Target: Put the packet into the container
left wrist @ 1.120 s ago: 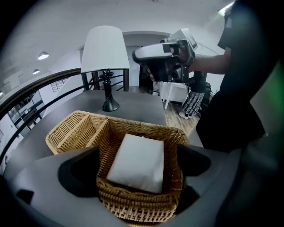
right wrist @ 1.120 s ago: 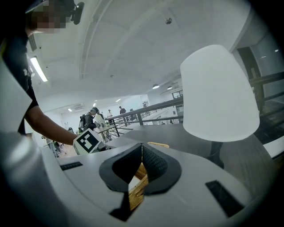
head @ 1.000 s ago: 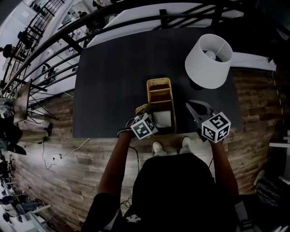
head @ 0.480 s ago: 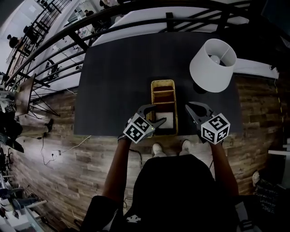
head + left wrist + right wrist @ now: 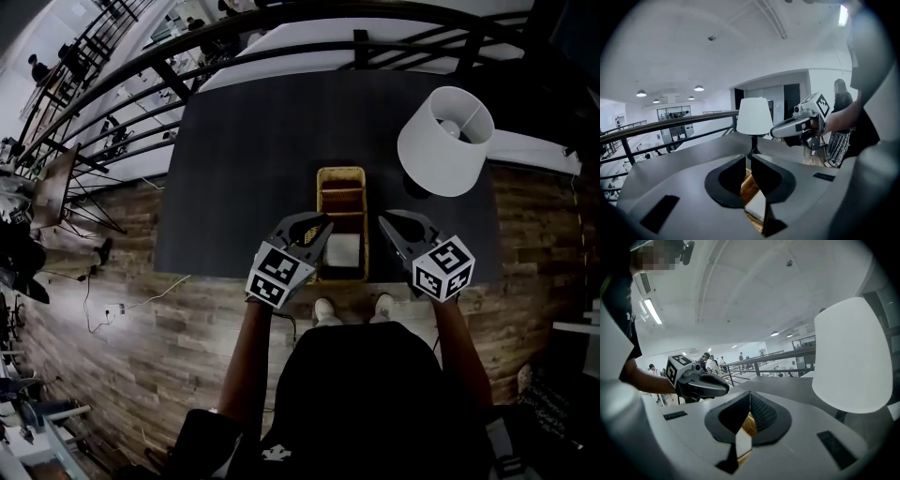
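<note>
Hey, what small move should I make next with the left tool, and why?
Probably just draw the left tool back toward you and stop. The white packet already lies in the near compartment of the wicker container, and the tool's jaws have just been closing with nothing between them.

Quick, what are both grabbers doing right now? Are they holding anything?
Left gripper: jaws have just been closing, now all but together, nothing between them.
Right gripper: shut, holding nothing.
</note>
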A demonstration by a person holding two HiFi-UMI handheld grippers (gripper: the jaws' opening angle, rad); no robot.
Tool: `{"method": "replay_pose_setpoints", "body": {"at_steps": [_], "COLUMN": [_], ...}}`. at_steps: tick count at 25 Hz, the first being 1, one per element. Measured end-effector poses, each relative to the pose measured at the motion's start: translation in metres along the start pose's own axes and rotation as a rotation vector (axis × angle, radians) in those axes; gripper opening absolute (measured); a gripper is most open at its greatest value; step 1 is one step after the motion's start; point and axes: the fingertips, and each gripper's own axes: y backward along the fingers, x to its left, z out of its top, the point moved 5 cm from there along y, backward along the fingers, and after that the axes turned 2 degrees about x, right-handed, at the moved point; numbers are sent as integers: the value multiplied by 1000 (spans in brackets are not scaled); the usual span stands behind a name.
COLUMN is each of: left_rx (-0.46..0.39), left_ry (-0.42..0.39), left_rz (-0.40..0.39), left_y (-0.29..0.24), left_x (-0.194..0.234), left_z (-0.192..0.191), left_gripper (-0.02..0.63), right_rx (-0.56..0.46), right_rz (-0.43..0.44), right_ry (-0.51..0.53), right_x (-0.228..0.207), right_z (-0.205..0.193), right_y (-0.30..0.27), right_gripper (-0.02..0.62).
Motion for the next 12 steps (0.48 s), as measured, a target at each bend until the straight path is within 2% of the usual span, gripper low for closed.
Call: {"method": "replay_pose_setpoints", "body": {"at_steps": [7,12], "left_rx": [-89,-120], "left_ry": [57,55], "left_rz": [81,108], "left_y": [8,10], "left_x": [-3,-16], "left_z": [17,20], "left_gripper": [23,8], "right_rx": [-42,-71], "right_rz": [42,55], "right_ry": [19,42], "right_x": [11,18], "right_z": [15,24], "right_y": [2,4], "right_gripper": [6,6]}}
